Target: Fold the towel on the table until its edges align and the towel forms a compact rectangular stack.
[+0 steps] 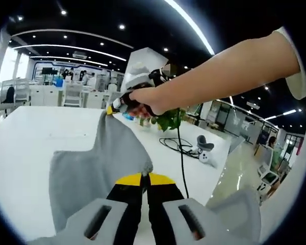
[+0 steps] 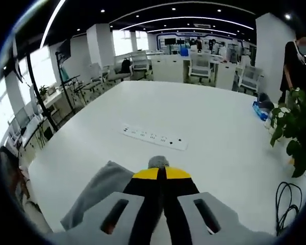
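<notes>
A grey towel (image 1: 92,163) is held up over the white table (image 1: 35,127), stretched between both grippers. In the left gripper view my left gripper (image 1: 145,179) is shut on the towel's near edge, yellow tips together. Farther off, a person's hand holds my right gripper (image 1: 112,108) shut on a raised towel corner. In the right gripper view my right gripper (image 2: 160,172) has its yellow tips closed with a tuft of the towel (image 2: 99,191) poking out past them. The rest of the cloth hangs down to the left above the table (image 2: 209,117).
A white power strip (image 2: 153,137) lies mid-table. A potted plant (image 2: 296,132) and a blue packet (image 2: 259,109) sit at the right. A black cable (image 1: 181,145) trails to a small white object (image 1: 206,153) near the table edge. Desks and chairs stand behind.
</notes>
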